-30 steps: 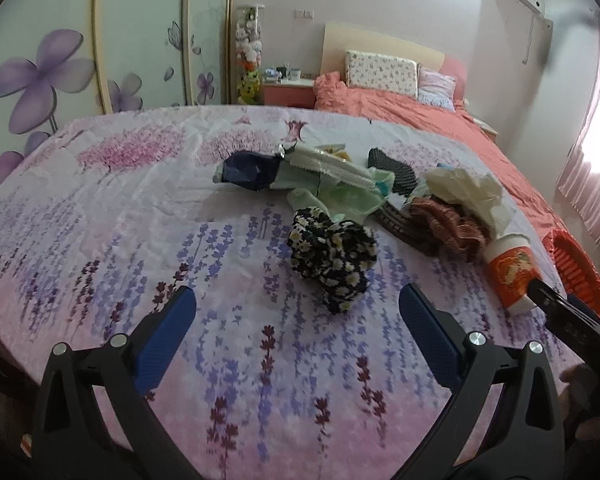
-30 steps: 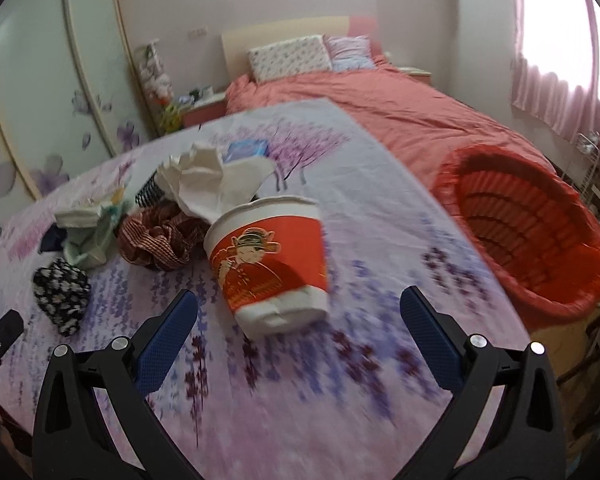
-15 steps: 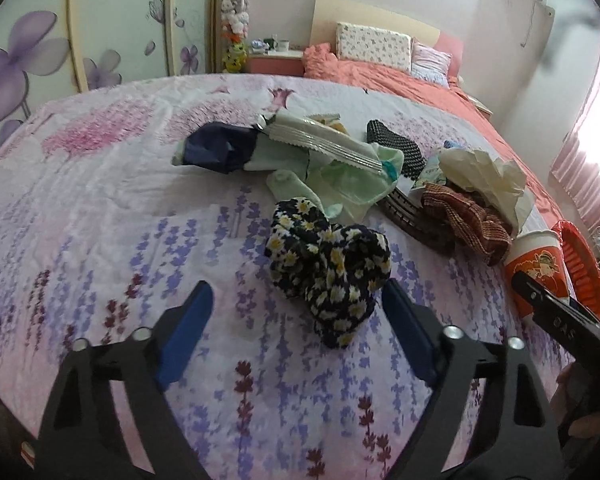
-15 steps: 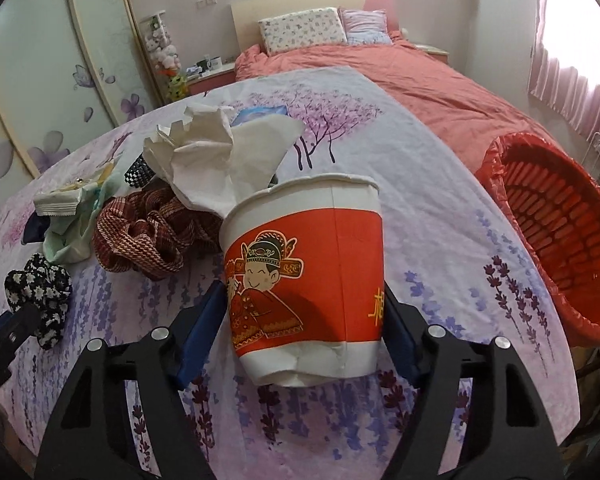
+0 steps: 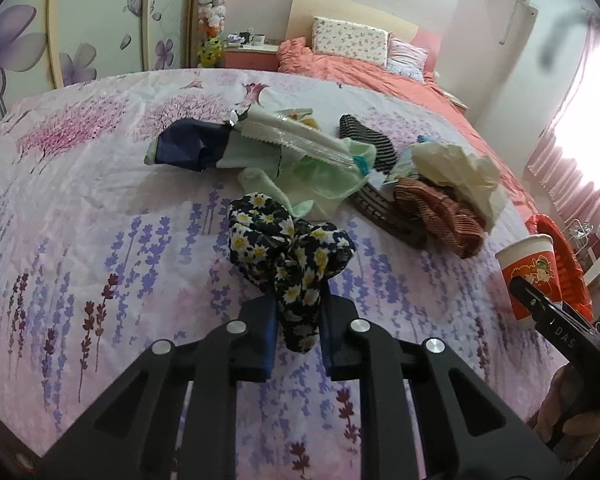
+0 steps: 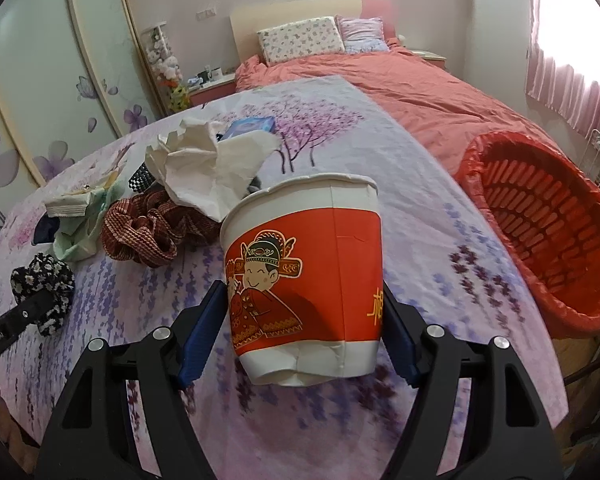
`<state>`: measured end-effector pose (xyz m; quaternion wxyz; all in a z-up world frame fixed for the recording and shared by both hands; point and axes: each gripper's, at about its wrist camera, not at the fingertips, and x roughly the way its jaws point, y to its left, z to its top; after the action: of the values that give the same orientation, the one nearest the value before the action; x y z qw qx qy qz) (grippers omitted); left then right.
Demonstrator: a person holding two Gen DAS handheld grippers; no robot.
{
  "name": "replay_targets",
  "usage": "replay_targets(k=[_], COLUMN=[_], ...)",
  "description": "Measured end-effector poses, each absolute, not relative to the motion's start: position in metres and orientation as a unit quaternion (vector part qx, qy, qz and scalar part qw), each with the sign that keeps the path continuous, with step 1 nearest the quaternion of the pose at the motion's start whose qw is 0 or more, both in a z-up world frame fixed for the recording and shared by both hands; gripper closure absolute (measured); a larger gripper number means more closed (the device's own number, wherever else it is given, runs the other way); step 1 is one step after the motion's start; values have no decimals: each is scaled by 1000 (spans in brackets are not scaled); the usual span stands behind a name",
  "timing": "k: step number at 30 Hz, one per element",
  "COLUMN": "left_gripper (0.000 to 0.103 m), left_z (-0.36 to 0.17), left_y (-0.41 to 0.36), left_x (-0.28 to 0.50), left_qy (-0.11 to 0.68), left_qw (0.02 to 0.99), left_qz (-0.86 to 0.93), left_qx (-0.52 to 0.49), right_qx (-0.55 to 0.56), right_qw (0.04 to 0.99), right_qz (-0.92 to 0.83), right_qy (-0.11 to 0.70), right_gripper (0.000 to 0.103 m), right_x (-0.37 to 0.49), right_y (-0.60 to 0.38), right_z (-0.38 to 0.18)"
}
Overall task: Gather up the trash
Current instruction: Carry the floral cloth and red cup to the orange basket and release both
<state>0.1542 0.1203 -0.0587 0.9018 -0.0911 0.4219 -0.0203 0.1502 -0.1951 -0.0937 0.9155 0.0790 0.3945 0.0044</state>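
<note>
A red-and-white paper cup (image 6: 304, 280), printed with a smiling cartoon figure and dented at its base, is filling the middle of the right wrist view. The right gripper (image 6: 302, 332) is clenching it, blue fingers (image 6: 200, 332) pressing both sides. At lower centre of the left wrist view, the left gripper (image 5: 298, 334) is pinching a crumpled black daisy-print cloth (image 5: 288, 252). A ribbed red basket (image 6: 540, 232) is sitting at the right edge.
</note>
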Motion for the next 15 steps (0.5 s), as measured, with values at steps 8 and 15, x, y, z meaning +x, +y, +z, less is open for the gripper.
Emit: replay_targets(k=[8, 15], left_gripper=[85, 85], left_z=[-29, -2], left_y=[97, 37], left_x=[139, 137], left_qy=[401, 381], left_qw=[910, 914], left_qz=[-63, -129], left_qx=[-82, -58], right_qx=[107, 116], right_qw=[922, 934], right_qz=[-20, -53], right_qy=[370, 334], right_gripper=[31, 31], right_x=[135, 113], right_y=[-228, -268], right_z=[-78, -57])
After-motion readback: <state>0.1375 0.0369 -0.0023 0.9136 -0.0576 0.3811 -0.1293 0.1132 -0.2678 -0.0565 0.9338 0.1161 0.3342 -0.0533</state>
